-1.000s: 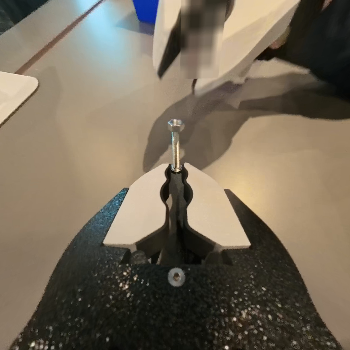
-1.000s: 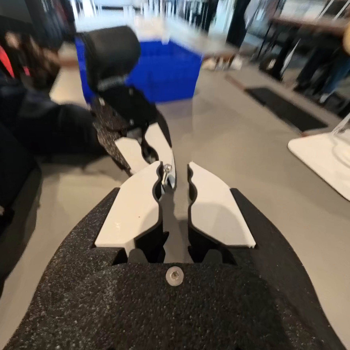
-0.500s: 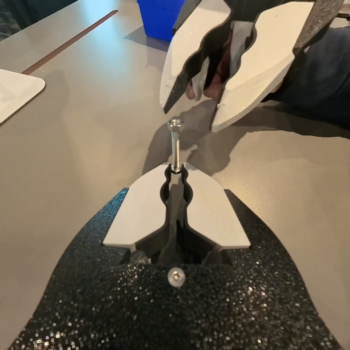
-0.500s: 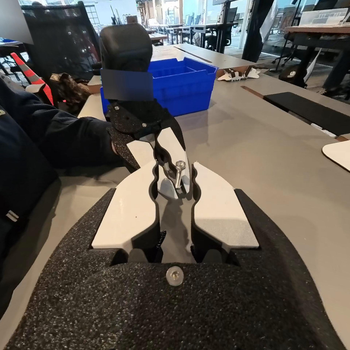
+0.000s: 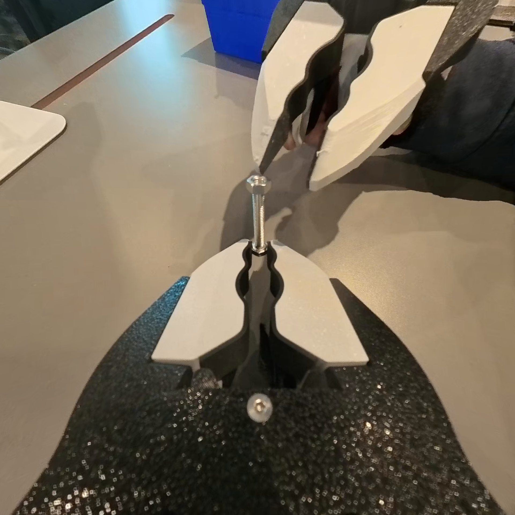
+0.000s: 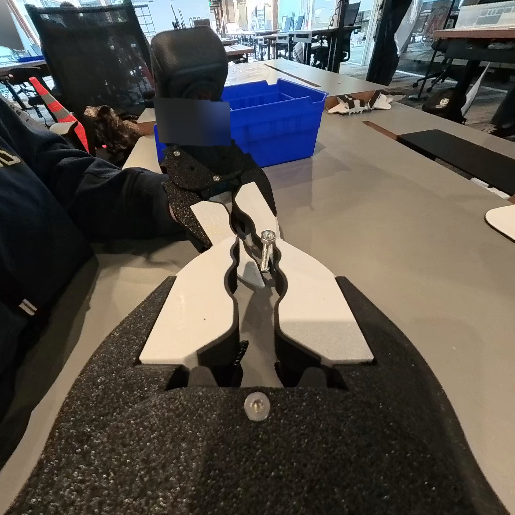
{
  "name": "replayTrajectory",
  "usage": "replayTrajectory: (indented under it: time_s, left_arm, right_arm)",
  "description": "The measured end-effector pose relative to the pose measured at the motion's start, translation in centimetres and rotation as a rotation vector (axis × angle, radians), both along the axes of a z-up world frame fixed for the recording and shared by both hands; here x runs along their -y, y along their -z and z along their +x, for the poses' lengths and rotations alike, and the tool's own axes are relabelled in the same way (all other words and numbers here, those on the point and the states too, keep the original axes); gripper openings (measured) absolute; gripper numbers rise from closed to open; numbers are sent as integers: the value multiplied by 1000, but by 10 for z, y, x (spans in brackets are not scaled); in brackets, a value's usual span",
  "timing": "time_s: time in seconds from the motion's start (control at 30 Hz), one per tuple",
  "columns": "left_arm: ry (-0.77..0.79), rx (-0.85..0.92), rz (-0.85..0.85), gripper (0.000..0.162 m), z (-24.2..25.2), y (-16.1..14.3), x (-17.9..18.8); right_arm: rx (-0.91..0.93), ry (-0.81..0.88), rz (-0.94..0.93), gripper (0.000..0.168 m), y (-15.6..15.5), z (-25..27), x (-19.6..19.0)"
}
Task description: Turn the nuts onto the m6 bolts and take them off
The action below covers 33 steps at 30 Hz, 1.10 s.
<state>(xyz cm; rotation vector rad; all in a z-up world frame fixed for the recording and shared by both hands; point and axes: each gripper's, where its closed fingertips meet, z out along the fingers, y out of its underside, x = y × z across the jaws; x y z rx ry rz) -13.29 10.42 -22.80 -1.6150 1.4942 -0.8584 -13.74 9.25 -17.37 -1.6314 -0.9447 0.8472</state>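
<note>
My left gripper [image 5: 259, 246] is shut on the lower end of a silver bolt [image 5: 257, 220] and holds it upright above the grey table [image 5: 125, 195]. A hex nut [image 5: 257, 184] sits at the bolt's top end. My right gripper [image 5: 288, 178] is open and points down at the nut, with one fingertip [image 5: 260, 165] just above it; I cannot tell if they touch. In the right wrist view the bolt [image 6: 264, 255] and nut [image 6: 268, 236] stand in the gap of my open right gripper [image 6: 257, 245], nearer its right finger. The left gripper [image 6: 257, 276] reaches in from the upper left.
A blue divided bin [image 6: 278, 122] stands at the back of the table and also shows in the left wrist view [image 5: 237, 28]. A white board [image 5: 25, 133] lies at the table's side. A black mat [image 6: 459, 156] lies far right. A dark sleeve [image 6: 97, 200] rests at the left. Some 6 centimetres of space lies between my two pairs of fingers.
The right gripper has come down, open, from above until its tips reach the nut at the bolt's top. The left gripper has held the bolt still.
</note>
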Motion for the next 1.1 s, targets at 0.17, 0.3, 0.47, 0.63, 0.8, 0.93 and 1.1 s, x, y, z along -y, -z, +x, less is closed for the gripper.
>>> replayTrajectory:
  time_s: [0.17, 0.3, 0.47, 0.63, 0.8, 0.93, 1.1]
  left_arm:
    - [1, 0, -1, 10, 0, 0, 0]
    - [1, -1, 0, 10, 0, 0, 0]
    - [1, -2, 0, 10, 0, 0, 0]
    - [2, -3, 1, 10, 0, 0, 0]
    - [1, -4, 0, 10, 0, 0, 0]
    - [1, -4, -2, 10, 0, 0, 0]
    - [2, -7, 0, 10, 0, 1, 0]
  right_arm:
    - [2, 1, 0, 22, 0, 0, 0]
    - [3, 1, 2, 23, 0, 0, 0]
    - [6, -1, 5, 23, 0, 0, 0]
    - [7, 5, 13, 23, -2, 0, -1]
    - [16, -6, 8, 24, 0, -2, 0]
    - [20, -43, 5, 17, 0, -3, 6]
    - [16, 8, 34, 22, -3, 0, -1]
